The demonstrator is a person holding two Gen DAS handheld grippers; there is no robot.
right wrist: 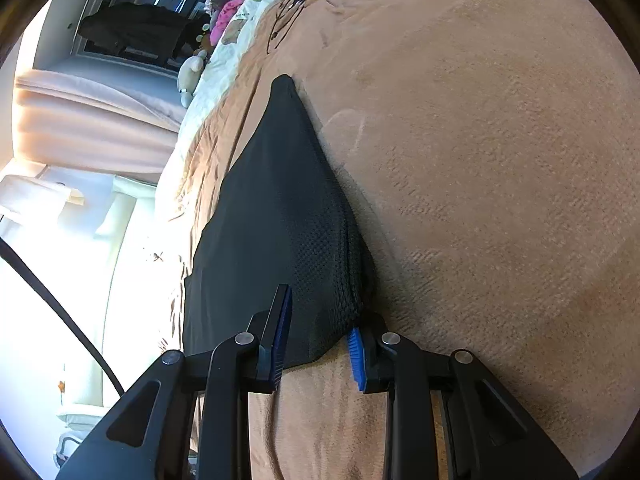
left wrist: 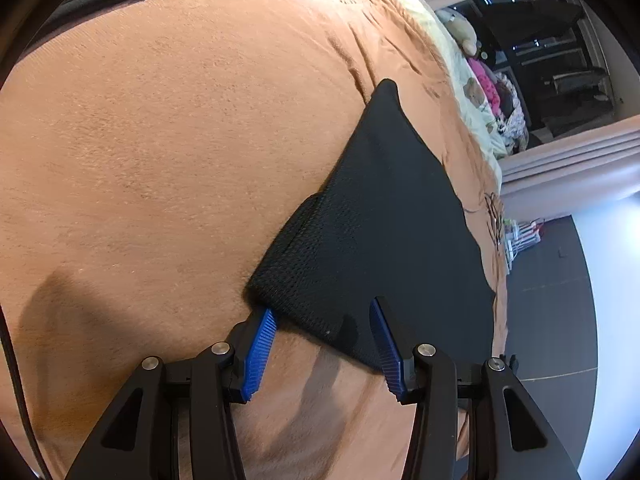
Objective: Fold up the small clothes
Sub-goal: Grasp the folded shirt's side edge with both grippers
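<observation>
Straddling a corner of the black garment, the left tool has its blue pads spread, one pad slipped under the thick mesh edge, the other lying over the fabric. The right tool brackets the opposite corner of the same garment, its pads at the cloth's edges; whether they press on it I cannot tell. The garment lies flat on a tan blanket covering the bed.
</observation>
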